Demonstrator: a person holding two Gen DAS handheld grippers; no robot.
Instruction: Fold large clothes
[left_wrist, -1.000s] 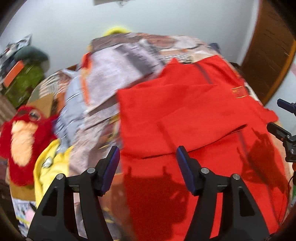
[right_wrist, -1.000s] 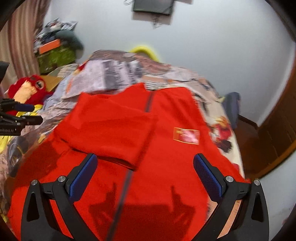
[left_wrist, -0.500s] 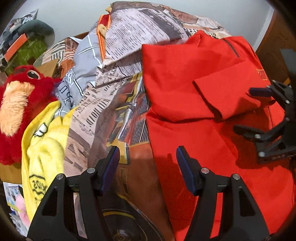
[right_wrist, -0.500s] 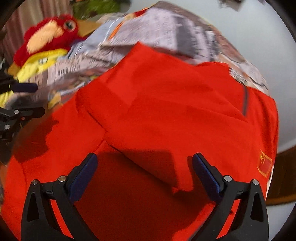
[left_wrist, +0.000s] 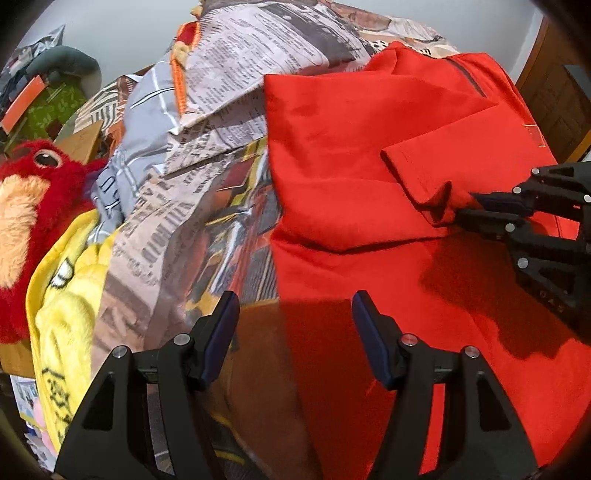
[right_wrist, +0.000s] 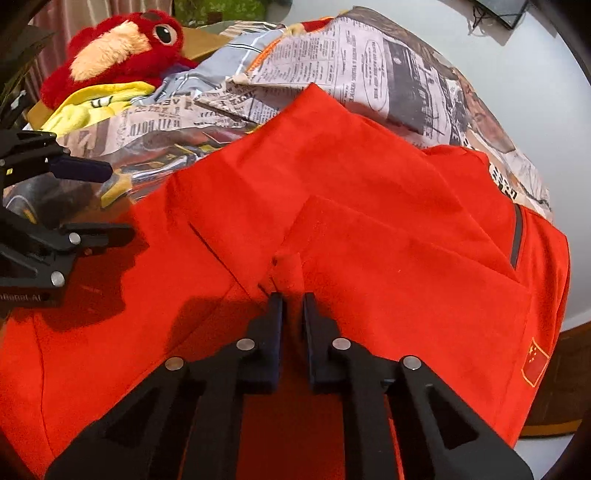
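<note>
My right gripper (right_wrist: 292, 295) is clamped down tight on the red garment (right_wrist: 369, 258), pinching the corner of the folded-over sleeve, a little ridge of cloth bunched up between the pads. From my left wrist camera I can see that same right gripper (left_wrist: 467, 206) coming in from the side, its tips buried in the sleeve's hem.

The red garment lies spread flat on the newspaper-print bedcover (left_wrist: 236, 74), sleeve folded across its front. A small flag patch (right_wrist: 535, 362) sits on the garment's far side from the left gripper, near its edge, and a dark zipper line (right_wrist: 516, 236) runs toward its collar end.

My left gripper (left_wrist: 293, 310) hangs over the garment's edge, jaws roughly halfway apart and holding nothing; one finger is over the bedcover, the other over red cloth. I see it in the right wrist view too (right_wrist: 107, 201), just at the garment's border.

Beyond the garment, across the bedcover, a yellow towel (left_wrist: 70, 295) lies beside a red plush bird (right_wrist: 118, 48).
</note>
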